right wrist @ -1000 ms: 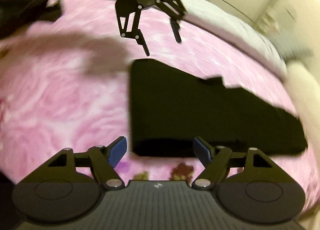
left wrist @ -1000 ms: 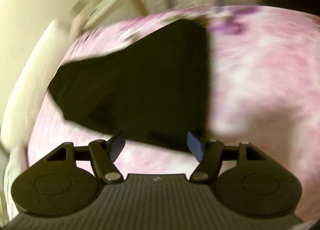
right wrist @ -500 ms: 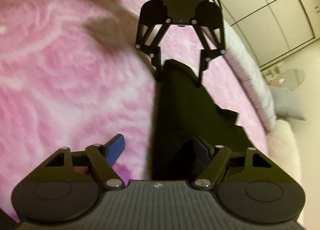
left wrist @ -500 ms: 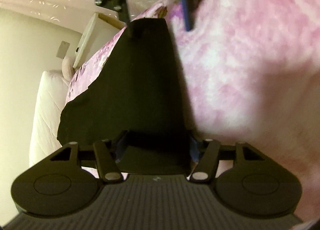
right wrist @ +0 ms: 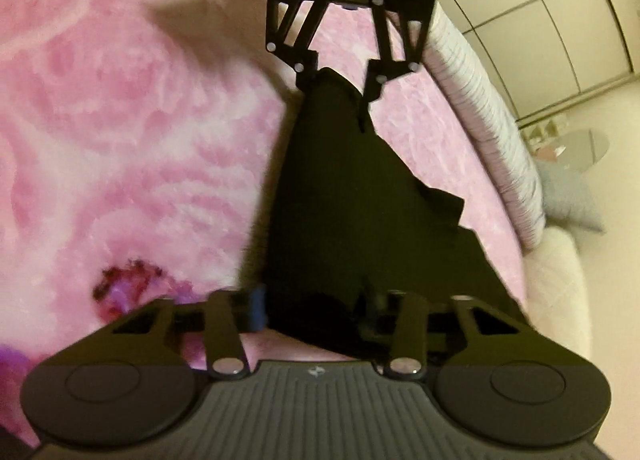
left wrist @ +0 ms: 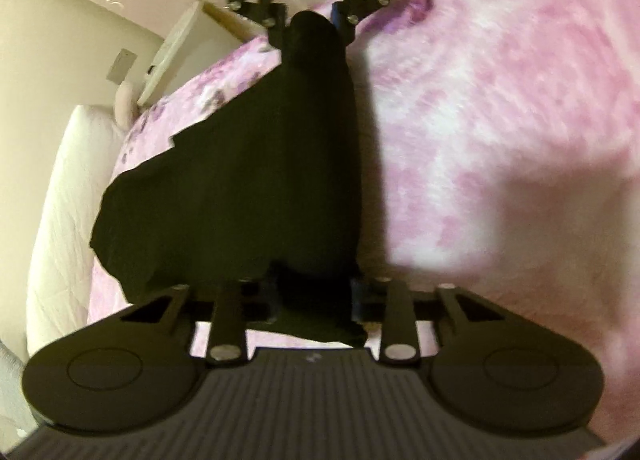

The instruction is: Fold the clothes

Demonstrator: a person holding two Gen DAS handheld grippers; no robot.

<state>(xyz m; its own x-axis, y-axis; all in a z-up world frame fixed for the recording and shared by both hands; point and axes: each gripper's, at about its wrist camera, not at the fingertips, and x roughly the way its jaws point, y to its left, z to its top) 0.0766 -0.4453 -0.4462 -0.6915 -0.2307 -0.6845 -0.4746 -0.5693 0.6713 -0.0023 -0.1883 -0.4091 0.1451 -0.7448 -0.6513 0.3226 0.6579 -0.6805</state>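
A black garment (left wrist: 248, 180) lies folded into a long strip on a pink bedspread (left wrist: 500, 120). In the left wrist view my left gripper (left wrist: 315, 300) is shut on the strip's near end, with the cloth bunched between its fingers. At the far end my right gripper (left wrist: 310, 26) pinches the other end. The right wrist view shows the same from the opposite side: my right gripper (right wrist: 316, 312) grips the black garment (right wrist: 340, 200), and the left gripper (right wrist: 340, 84) holds the far end. A loose flap spreads toward the bed's edge.
A white quilted mattress edge (left wrist: 60, 200) runs along the bed's side. Beyond it stand pale wardrobe doors (right wrist: 540, 20) and a grey pillow (right wrist: 568, 196). A dark purple flower print (right wrist: 128, 276) marks the pink bedspread (right wrist: 120, 120) near my right gripper.
Both grippers dropped onto opposite ends of the garment's folded edge and closed from wide open onto the cloth, which now bunches between the fingers.
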